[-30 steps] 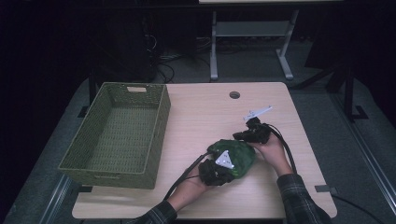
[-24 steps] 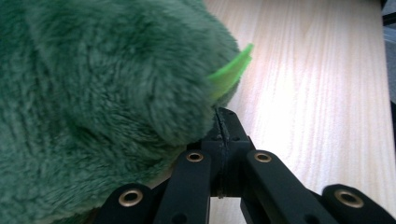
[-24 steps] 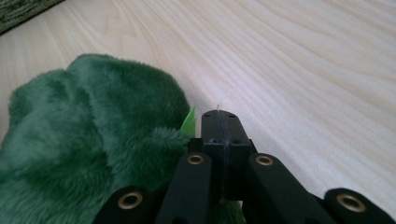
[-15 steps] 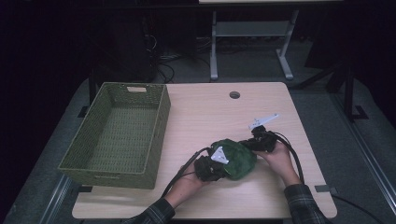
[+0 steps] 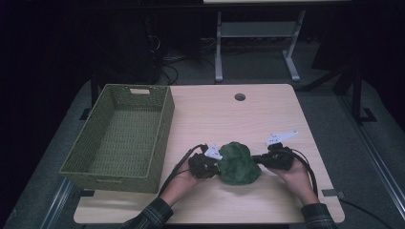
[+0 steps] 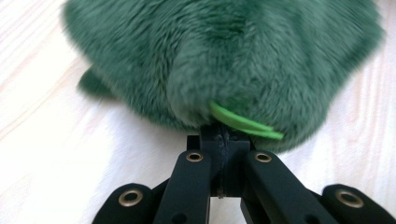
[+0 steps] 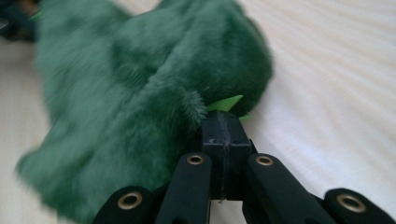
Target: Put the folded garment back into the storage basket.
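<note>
A dark green plush toy (image 5: 237,163) lies bunched on the near middle of the wooden table (image 5: 239,114). My left gripper (image 5: 216,168) is at its left side and my right gripper (image 5: 259,160) at its right side. Seen from the left gripper view, the left gripper (image 6: 219,140) has its jaws together, pinching fur of the plush toy (image 6: 224,60) beside a bright green strip (image 6: 243,123). The right gripper (image 7: 223,125) is likewise closed on a fold of the plush toy (image 7: 140,93), next to a bright green bit (image 7: 226,102).
An empty green woven basket (image 5: 162,129) stands on the table's left half, close to my left hand. A round cable hole (image 5: 239,97) sits near the far edge. Bare wood lies beyond the toy and to its right. A metal stand (image 5: 253,38) is behind the table.
The two hands have drawn apart: the left gripper went left, the right gripper went right and toward the near edge. The plush toy stays between them, gripped at both sides.
</note>
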